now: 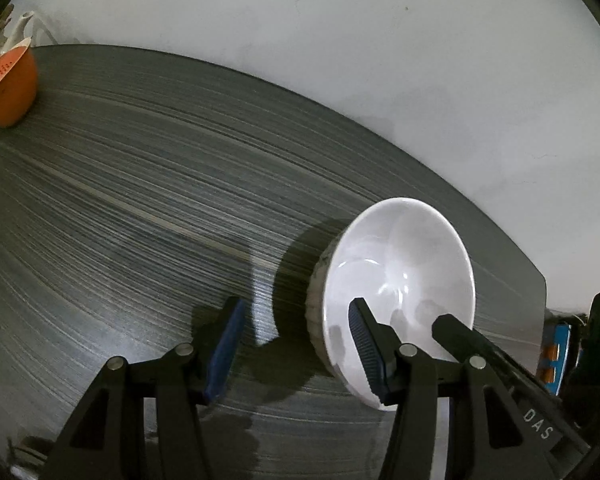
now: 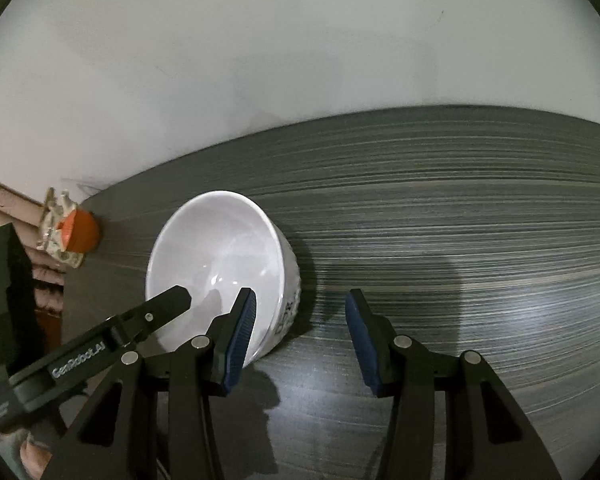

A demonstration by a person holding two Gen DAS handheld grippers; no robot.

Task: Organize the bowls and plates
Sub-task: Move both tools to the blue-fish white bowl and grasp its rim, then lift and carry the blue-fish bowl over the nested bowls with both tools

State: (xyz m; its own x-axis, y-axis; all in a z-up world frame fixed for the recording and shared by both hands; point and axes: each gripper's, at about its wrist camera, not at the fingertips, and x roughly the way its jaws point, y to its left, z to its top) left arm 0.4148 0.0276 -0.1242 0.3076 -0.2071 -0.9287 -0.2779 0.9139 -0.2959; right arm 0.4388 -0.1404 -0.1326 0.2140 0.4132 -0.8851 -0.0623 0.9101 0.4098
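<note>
A white bowl (image 1: 400, 276) (image 2: 216, 256) stands upright on the dark striped table (image 1: 140, 220) (image 2: 460, 220). My left gripper (image 1: 296, 304) is open and straddles the bowl's left wall: one blue pad is inside the bowl, the other outside over the table. My right gripper (image 2: 301, 294) is open and straddles the opposite wall, which bears a dark print. No pad visibly presses the bowl. A black finger (image 1: 460, 332) of the right gripper reaches into the bowl in the left wrist view. The left gripper's black finger (image 2: 168, 304) does the same in the right wrist view.
An orange bowl-shaped container (image 1: 8, 88) (image 2: 80, 236) sits at the table's far end, beside some pale clutter (image 2: 56, 216). A white wall (image 1: 340, 40) runs behind the table. The table's edge (image 1: 540, 280) lies close to the white bowl.
</note>
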